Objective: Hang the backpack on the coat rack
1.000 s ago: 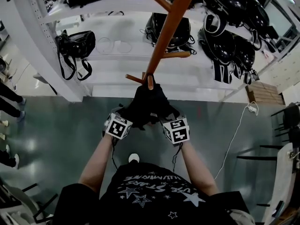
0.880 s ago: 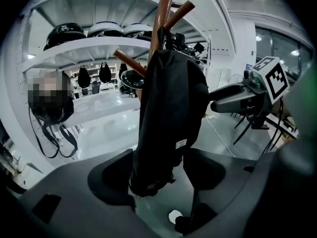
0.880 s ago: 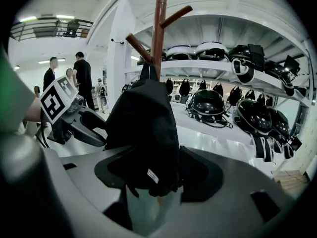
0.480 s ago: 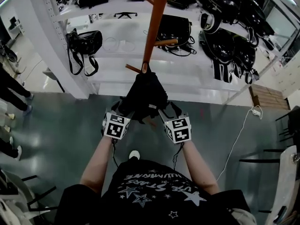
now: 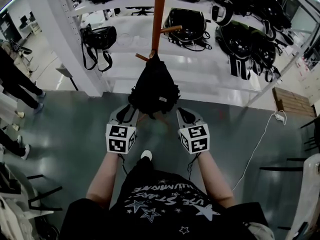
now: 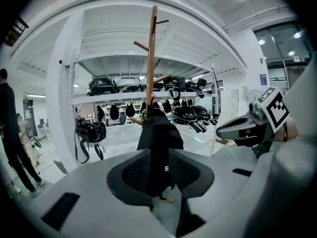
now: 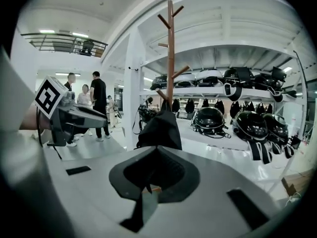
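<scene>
The backpack (image 5: 154,89) hangs by its top loop from a low peg (image 5: 142,57) of the wooden coat rack (image 5: 159,14). Its dark body dangles clear of the floor (image 5: 65,134), just in front of the pole. Neither tool touches it. Judged from this, the hanging itself is done and the step in hand is the release and pull-back.

The left tool (image 5: 129,112) sits below and to the left of the bag, its jaws narrowed but with a gap between them and nothing in that gap. In its own view the backpack (image 6: 159,138) shows beyond the jaws, not between them. The right tool (image 5: 184,114) sits below and to the right, jaws pressed together and empty. Its view also shows the backpack (image 7: 159,128) ahead on the rack (image 7: 170,48).

The next move probably calls for little: keep both tools clear of the bag so it is not nudged off the peg, and check that the loop sits well back on it.

A second ago both tools were up against the bag's lower sides with their jaws spread wide. Since then they have drawn back toward the person, and their jaws have just been closing on nothing. The bag now hangs with no tool against it.
</scene>
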Action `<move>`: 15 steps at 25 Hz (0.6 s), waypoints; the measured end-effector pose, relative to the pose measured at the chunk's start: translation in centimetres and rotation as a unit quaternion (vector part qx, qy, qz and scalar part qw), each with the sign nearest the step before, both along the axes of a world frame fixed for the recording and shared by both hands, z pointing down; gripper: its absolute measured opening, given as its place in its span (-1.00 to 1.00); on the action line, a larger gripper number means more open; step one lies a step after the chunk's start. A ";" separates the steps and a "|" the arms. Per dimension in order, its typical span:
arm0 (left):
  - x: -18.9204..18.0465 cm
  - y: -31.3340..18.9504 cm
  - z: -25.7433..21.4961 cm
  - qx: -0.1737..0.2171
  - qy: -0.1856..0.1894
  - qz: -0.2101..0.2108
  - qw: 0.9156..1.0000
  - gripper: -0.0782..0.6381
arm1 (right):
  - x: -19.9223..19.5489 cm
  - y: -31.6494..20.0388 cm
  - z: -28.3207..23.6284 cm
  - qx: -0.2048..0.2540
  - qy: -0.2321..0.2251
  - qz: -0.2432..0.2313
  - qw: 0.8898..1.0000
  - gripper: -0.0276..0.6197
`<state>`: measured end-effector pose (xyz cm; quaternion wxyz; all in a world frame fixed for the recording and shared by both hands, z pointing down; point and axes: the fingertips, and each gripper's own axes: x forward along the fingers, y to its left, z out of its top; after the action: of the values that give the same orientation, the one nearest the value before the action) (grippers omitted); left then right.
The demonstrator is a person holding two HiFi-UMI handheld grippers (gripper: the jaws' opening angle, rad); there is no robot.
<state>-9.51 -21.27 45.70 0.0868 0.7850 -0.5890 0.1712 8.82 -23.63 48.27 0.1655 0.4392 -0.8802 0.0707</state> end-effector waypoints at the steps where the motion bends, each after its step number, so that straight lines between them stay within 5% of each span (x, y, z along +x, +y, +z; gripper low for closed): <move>1: 0.3 1.2 -0.2 0.007 0.004 -0.003 1.000 -0.50 | 0.1 1.0 0.1 -0.001 0.000 -0.006 1.000 -0.88; 3: 1.4 3.9 -0.5 0.017 0.022 0.005 1.000 -0.66 | 0.4 3.0 0.5 -0.006 -0.002 -0.013 1.000 -0.88; 9: 3.5 10.9 2.1 -0.016 0.037 0.024 0.999 -0.71 | 1.2 7.7 2.6 -0.035 -0.021 -0.020 0.999 -0.88; 15: 2.4 14.1 5.0 -0.049 0.051 0.006 0.997 -0.72 | 1.1 10.7 3.9 -0.015 0.027 -0.040 0.999 -0.88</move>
<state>-7.11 -7.14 50.74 0.1539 0.7909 -0.5704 0.1596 9.94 -12.93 52.15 0.1989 0.4032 -0.8909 0.0652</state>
